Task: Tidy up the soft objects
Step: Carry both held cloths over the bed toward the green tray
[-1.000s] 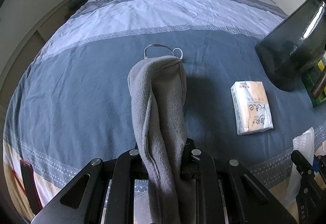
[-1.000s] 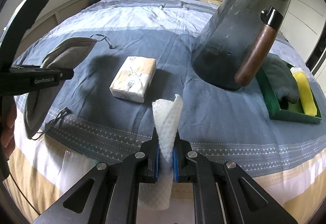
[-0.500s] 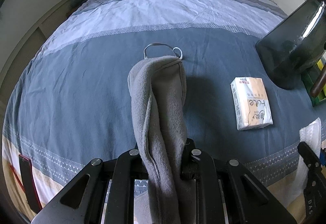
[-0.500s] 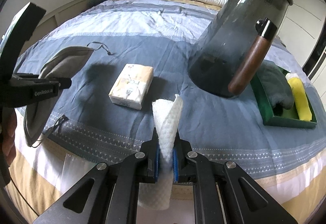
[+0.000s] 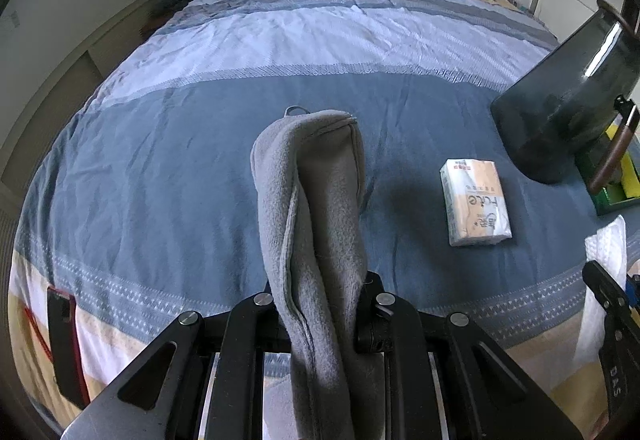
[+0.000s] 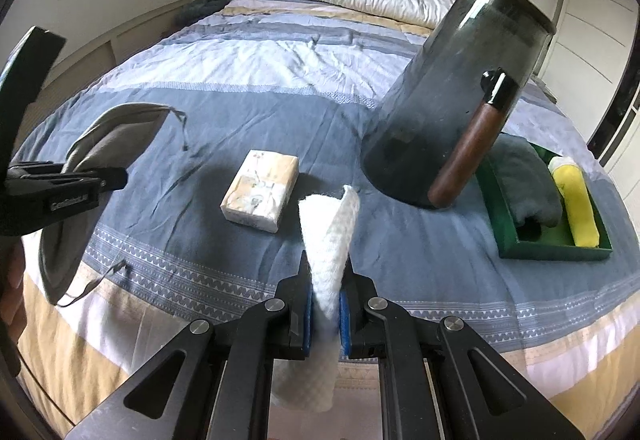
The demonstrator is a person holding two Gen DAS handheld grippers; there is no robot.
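Grey fleece cloth (image 5: 316,224) in our left tongs (image 5: 320,304), white towel (image 6: 328,236) pinched in right tongs (image 6: 326,308); both have risen off the bed (image 5: 160,168), ready for the green tray (image 6: 552,244).

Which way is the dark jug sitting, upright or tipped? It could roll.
Tipped. The jug leans on the bed, rim up to the right, against the green tray.
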